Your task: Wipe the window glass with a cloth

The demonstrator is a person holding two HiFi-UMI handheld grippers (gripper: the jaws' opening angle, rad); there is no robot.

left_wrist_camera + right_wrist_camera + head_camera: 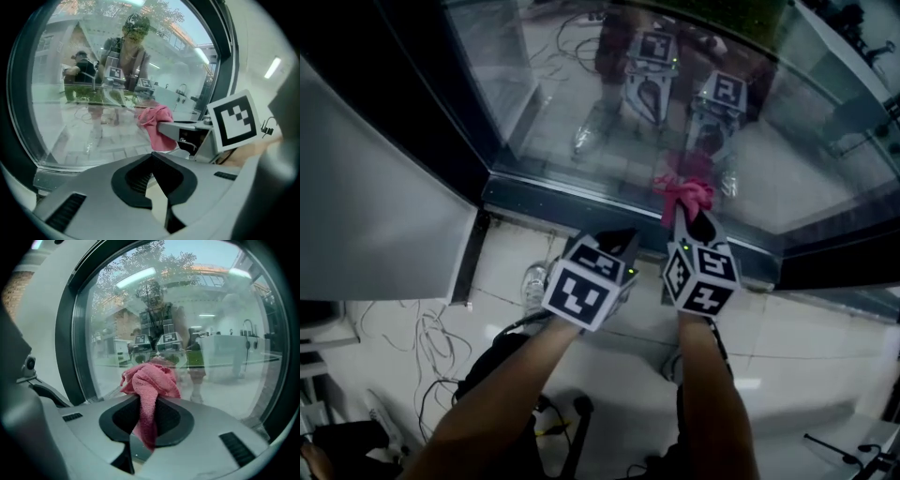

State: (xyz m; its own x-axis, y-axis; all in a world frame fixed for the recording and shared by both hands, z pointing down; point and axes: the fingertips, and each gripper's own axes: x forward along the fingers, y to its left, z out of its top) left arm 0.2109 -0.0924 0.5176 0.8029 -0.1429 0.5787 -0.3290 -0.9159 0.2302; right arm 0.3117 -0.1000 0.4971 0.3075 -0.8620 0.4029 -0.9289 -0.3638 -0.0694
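Your right gripper [692, 220] was clamped on a pink cloth [684, 194]. The cloth's bunched end stood up against the window glass [581, 84] just above the dark lower frame [581, 202], right of centre in the head view; actual contact couldn't be told. Your left gripper [619, 239] sat just left of it, below the frame, with its jaws together and nothing between them.

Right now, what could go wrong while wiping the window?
1. The right tongs pinch only a thin strip of the pink cloth; hard rubbing might pull it loose.
2. Then the bare tongs could scrape the window glass.
3. Cables lie on the floor; stepping sideways might mean a trip.
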